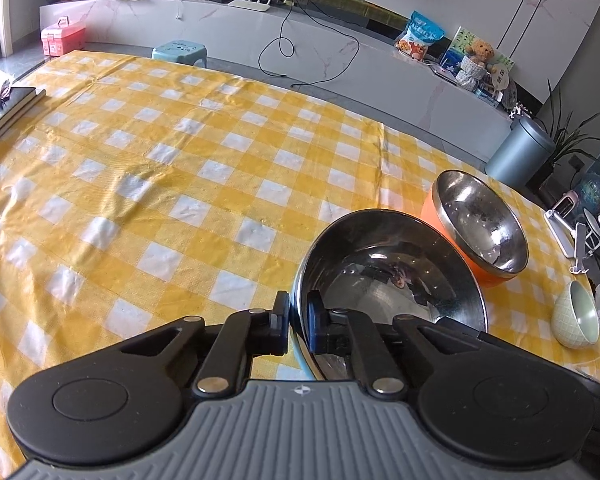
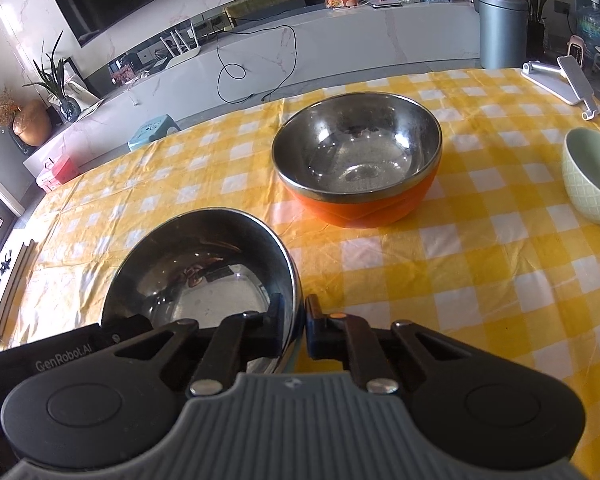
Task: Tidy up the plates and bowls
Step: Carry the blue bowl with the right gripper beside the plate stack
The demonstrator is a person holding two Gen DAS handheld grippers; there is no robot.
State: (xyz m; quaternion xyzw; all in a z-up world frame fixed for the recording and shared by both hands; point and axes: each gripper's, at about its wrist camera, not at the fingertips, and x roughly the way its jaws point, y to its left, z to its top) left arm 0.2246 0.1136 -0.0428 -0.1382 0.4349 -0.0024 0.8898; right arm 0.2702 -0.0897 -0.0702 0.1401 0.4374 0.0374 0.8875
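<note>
Both tools pinch steel bowl rim: left tool, right tool, opposite sides

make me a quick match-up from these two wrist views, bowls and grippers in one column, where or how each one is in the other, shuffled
Column one:
1. steel bowl
2. orange bowl
3. pale green bowl
4. left gripper

Column two:
A. stands on the checked cloth near the table's right edge, nothing gripping it
B. shut on the steel bowl's left rim
C. gripped at the rim on two sides, one gripper each
D. steel-lined, stands just beyond the gripped bowl

Pairs: 1-C, 2-D, 3-A, 4-B

The right gripper clamps the opposite rim.
</note>
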